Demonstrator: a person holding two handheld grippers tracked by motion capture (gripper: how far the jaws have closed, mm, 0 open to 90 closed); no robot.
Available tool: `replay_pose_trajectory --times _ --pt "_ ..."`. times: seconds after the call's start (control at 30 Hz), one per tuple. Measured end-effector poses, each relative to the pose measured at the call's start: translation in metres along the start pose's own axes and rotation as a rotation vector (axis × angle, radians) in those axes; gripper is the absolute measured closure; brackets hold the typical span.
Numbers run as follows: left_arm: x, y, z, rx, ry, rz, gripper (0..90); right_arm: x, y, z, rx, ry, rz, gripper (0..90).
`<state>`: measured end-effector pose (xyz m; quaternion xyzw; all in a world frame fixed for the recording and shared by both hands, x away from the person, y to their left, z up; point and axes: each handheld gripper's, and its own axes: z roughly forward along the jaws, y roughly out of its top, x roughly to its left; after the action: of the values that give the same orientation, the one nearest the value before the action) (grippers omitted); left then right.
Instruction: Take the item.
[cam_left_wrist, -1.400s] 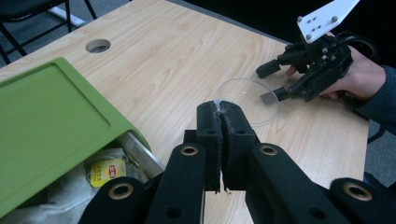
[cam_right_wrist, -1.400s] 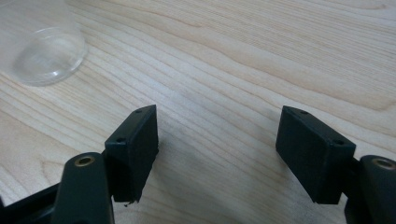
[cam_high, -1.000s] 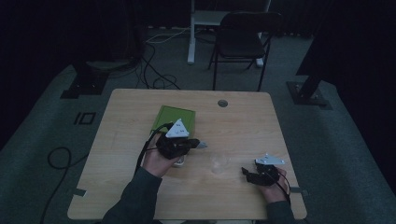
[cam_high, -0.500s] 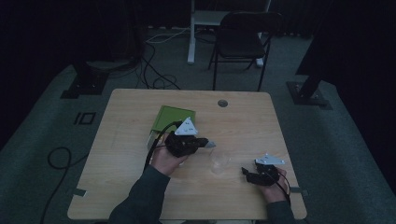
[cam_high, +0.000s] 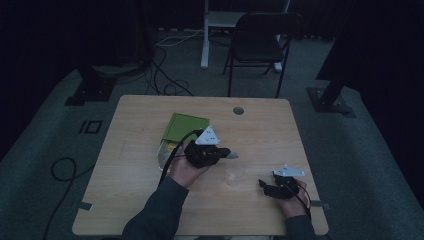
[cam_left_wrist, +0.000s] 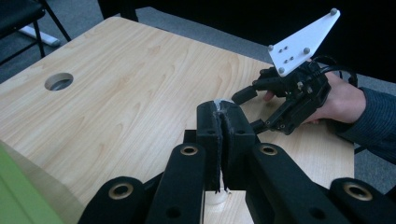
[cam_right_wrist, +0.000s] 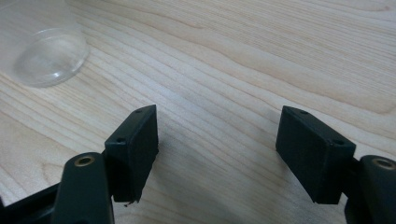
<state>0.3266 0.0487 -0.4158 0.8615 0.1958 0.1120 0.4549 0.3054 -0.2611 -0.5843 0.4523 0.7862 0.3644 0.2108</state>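
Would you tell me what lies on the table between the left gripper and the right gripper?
A clear plastic cup stands on the table between them, as the high view shows.

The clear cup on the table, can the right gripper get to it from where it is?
Probably yes. The right gripper has its jaws wide open and nothing between them, and the clear cup stands close ahead to one side on the bare table, with nothing lying between them.
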Motion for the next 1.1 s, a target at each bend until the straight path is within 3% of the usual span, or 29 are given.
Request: replay_pose_trajectory --times 0.3,0.8,0.87,0.93,1.1 --pt "-0.002 -0.002 0.013 0.011 -0.005 -0.003 87.9 0.0 0.0 0.0 0.0 0.0 0.0 29.4" --pt "-0.003 -0.015 0.044 0.086 -0.027 -0.013 87.4 0.0 0.0 0.0 -0.001 0.0 0.0 29.4" --pt "-0.004 -0.015 0.045 0.092 -0.037 -0.007 82.2 0.0 0.0 0.0 0.0 0.0 0.0 29.4" --pt "-0.004 -0.015 0.045 0.102 -0.025 -0.002 70.2 0.0 0.0 0.0 0.0 0.0 0.0 29.4" --pt "-0.002 -0.016 0.037 0.078 -0.002 -0.016 60.3 0.0 0.0 0.0 -0.001 0.0 0.0 29.4"
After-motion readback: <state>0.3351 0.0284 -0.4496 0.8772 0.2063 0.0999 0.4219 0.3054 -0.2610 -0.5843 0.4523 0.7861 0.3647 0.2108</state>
